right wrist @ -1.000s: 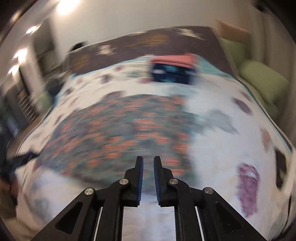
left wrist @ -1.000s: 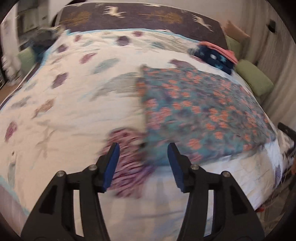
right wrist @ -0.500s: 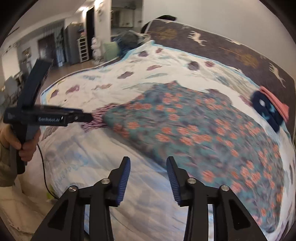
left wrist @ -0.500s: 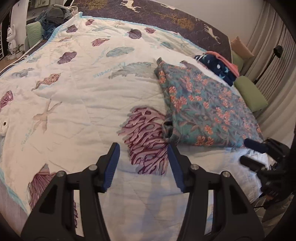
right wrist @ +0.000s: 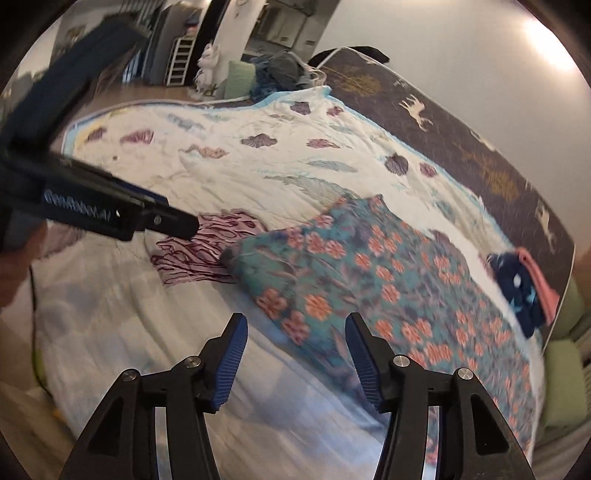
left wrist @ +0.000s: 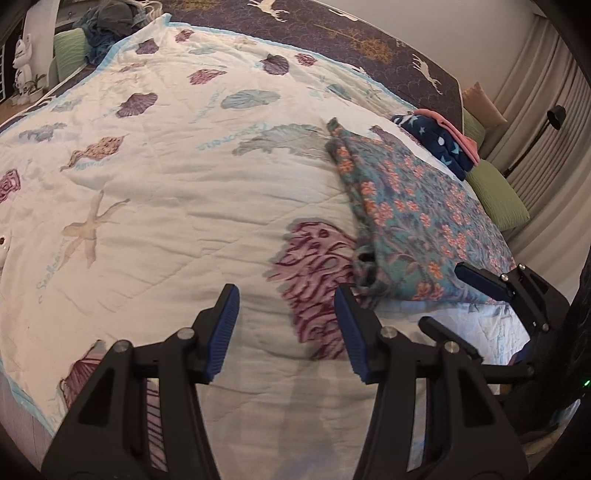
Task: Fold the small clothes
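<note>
A teal garment with orange flowers (left wrist: 417,218) lies folded flat on the white quilt (left wrist: 166,177), right of centre; it also shows in the right wrist view (right wrist: 376,280). My left gripper (left wrist: 286,325) is open and empty, above the quilt just left of the garment's near corner. My right gripper (right wrist: 293,354) is open and empty, above the garment's near edge. The right gripper also shows in the left wrist view (left wrist: 480,295), and the left gripper in the right wrist view (right wrist: 110,214).
A folded stack of navy star-print and pink clothes (left wrist: 443,142) lies beyond the garment. Green pillows (left wrist: 498,195) sit at the bed's right edge. A pile of clothes (left wrist: 110,22) lies at the far left corner. A dark blanket (left wrist: 351,29) covers the bed's far end.
My right gripper has opened wide and swung left toward the garment's near edge. My left gripper stayed open and drew back left, off the garment. The garment has not moved.
</note>
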A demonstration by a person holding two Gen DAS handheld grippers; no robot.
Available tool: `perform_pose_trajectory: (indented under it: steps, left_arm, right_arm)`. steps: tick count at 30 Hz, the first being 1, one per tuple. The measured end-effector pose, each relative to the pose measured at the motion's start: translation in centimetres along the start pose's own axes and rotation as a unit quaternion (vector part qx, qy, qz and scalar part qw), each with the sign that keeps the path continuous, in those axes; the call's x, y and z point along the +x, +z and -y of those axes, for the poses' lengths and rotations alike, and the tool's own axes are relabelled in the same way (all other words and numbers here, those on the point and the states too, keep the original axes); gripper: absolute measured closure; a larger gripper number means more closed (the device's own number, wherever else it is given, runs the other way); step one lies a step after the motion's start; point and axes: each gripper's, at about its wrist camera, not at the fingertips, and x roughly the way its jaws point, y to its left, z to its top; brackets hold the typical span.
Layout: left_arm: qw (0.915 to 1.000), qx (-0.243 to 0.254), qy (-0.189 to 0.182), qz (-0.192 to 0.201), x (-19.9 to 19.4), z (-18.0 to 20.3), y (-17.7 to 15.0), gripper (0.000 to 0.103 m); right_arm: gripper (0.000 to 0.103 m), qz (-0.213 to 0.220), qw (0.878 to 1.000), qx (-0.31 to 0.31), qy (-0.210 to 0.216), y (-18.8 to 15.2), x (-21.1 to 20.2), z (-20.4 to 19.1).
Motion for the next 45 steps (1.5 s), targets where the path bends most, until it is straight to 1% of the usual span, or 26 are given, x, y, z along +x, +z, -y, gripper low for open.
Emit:
perform_pose_trajectory:
  steps: [3, 6, 10, 13, 14, 15, 16, 18, 19, 22, 23, 26, 28, 29, 31, 32, 33, 34, 36, 38, 39, 40, 41, 43, 45]
  left_arm:
    - [0.9999, -0.014, 0.008, 0.0, -0.2, -1.2, 0.1, 0.048]
    - [0.9996, -0.025, 0.013, 0.004, -0.5, -2.4, 0.2, 0.048]
    - [0.9992, -0.039, 0.011, 0.006, -0.4, -3.5, 0.4, 0.048]
    - [0.999, -0.043, 0.012, 0.003, -0.1, -3.7, 0.6, 0.048]
    - [0.9989, -0.046, 0.013, 0.002, 0.1, -3.8, 0.6, 0.048]
    - [0.9988, -0.048, 0.012, 0.001, 0.1, -3.9, 0.7, 0.048]
    - [0.9986, -0.051, 0.012, 0.0, 0.2, -4.1, 0.7, 0.048]
    - [0.9983, -0.058, 0.009, -0.002, 0.3, -4.4, 0.8, 0.048]
    - [0.9982, -0.06, 0.006, -0.003, 0.3, -4.4, 0.9, 0.048]
    - [0.9977, -0.067, -0.009, -0.003, 0.3, -4.3, 1.5, 0.048]
    - [0.9974, -0.069, -0.019, -0.001, 0.3, -4.1, 1.9, 0.048]
    - [0.9959, -0.069, -0.057, 0.006, 0.7, -2.9, 3.5, 0.048]
    - [0.9935, -0.066, -0.092, 0.0, 1.7, -1.7, 4.8, 0.048]
    - [0.9924, -0.067, -0.103, -0.003, 2.1, -1.3, 5.2, 0.048]
    - [0.9857, -0.077, -0.148, -0.023, 3.9, -0.4, 6.5, 0.041]
    - [0.9829, -0.082, -0.162, -0.031, 4.6, -0.1, 6.9, 0.04]
    - [0.978, -0.091, -0.182, -0.045, 5.8, 0.2, 7.6, 0.039]
    - [0.9752, -0.098, -0.191, -0.055, 6.8, 0.5, 8.1, 0.039]
    - [0.9737, -0.108, -0.185, -0.077, 8.8, 1.1, 9.2, 0.039]
    - [0.9734, -0.098, -0.19, -0.082, 9.3, 1.8, 9.6, 0.039]
    - [0.9747, -0.087, -0.188, -0.084, 9.5, 2.3, 9.8, 0.039]
    - [0.9759, -0.082, -0.183, -0.085, 9.5, 2.4, 9.9, 0.039]
    - [0.9773, -0.076, -0.178, -0.086, 9.5, 2.5, 9.9, 0.039]
    - [0.9786, -0.069, -0.174, -0.085, 9.3, 2.4, 9.8, 0.039]
    - [0.9795, -0.071, -0.17, -0.083, 9.0, 1.9, 9.7, 0.039]
  right_arm:
    - [0.047, -0.004, 1.0, -0.003, -0.011, 0.5, 1.3, -0.8]
    - [0.047, -0.006, 0.999, -0.003, -0.035, 0.9, 2.4, -1.1]
    - [0.047, 0.006, 0.998, 0.005, -0.057, 1.4, 2.9, -1.4]
    - [0.049, 0.018, 0.997, 0.006, -0.076, 1.8, 3.4, -1.6]
    - [0.051, 0.021, 0.996, 0.003, -0.081, 2.0, 3.6, -1.8]
    - [0.062, 0.022, 0.996, 0.001, -0.083, 2.0, 3.7, -2.0]
    - [0.078, 0.021, 0.997, 0.001, -0.08, 2.1, 3.8, -2.1]
    - [0.092, 0.022, 0.997, 0.016, -0.07, 2.3, 3.9, -1.8]
    - [0.095, 0.029, 0.997, 0.032, -0.059, 2.3, 3.5, -1.3]
    - [0.097, 0.051, 0.993, 0.105, -0.003, 2.4, 2.1, 1.3]
    - [0.097, 0.057, 0.989, 0.138, 0.02, 2.4, 1.6, 2.6]
    - [0.097, 0.065, 0.973, 0.208, 0.075, 2.0, 1.0, 5.3]
    - [0.097, 0.067, 0.968, 0.225, 0.089, 1.7, 0.7, 6.0]
    - [0.097, 0.07, 0.966, 0.233, 0.091, 1.5, 0.5, 6.3]
    - [0.098, 0.074, 0.964, 0.24, 0.092, 1.4, 0.2, 6.5]
    - [0.098, 0.075, 0.962, 0.243, 0.095, 1.3, 0.1, 6.6]
    - [0.099, 0.075, 0.962, 0.246, 0.096, 1.3, 0.1, 6.5]
    - [0.099, 0.074, 0.961, 0.247, 0.098, 1.2, 0.1, 6.5]
    - [0.099, 0.066, 0.962, 0.244, 0.104, 1.3, 0.4, 6.3]
    - [0.097, 0.055, 0.965, 0.231, 0.115, 1.3, 0.6, 5.8]
    - [0.092, 0.047, 0.967, 0.22, 0.121, 1.3, 0.8, 5.4]
    - [0.081, 0.035, 0.97, 0.207, 0.125, 1.3, 1.1, 4.9]
    - [0.076, 0.025, 0.973, 0.192, 0.124, 1.3, 1.3, 4.2]
    - [0.059, 0.026, 0.98, 0.163, 0.107, 1.3, 1.4, 2.8]
    - [0.05, 0.031, 0.989, 0.125, 0.074, 1.5, 1.4, 1.2]
